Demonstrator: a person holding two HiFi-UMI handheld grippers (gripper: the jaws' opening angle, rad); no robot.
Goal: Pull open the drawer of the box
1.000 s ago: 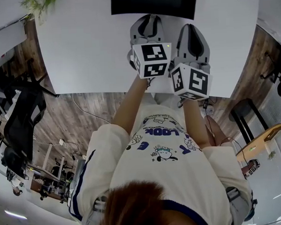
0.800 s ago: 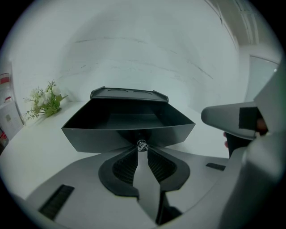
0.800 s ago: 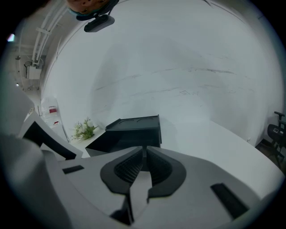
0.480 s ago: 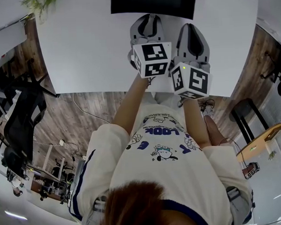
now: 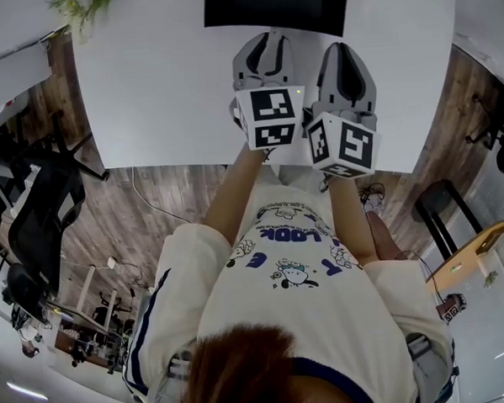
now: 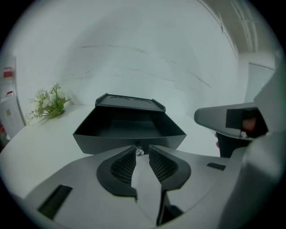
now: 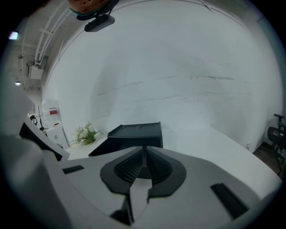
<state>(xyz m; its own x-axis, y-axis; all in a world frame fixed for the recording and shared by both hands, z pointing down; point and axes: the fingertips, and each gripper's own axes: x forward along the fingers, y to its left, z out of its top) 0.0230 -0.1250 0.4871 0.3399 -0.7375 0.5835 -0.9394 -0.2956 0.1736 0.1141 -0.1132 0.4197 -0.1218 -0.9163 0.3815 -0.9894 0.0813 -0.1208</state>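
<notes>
The drawer [image 6: 129, 134] stands drawn well out of the black box [image 6: 130, 102] on the white table [image 6: 40, 147], so I judge the pull done and the release in hand. My left gripper [image 6: 139, 150] has just been opening its jaws. They stand slightly apart, with the small knob [image 6: 139, 153] between the tips and apparently unpinched. Next I should back straight off without nudging the drawer. My right gripper [image 7: 144, 154] hangs short of the box, jaws together on nothing.

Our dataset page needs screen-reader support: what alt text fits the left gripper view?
The drawer of a black box stands pulled open on a white table; its small clear knob sits between the left gripper's jaws, which have just been opening and do not press it. A plant stands far left.
</notes>
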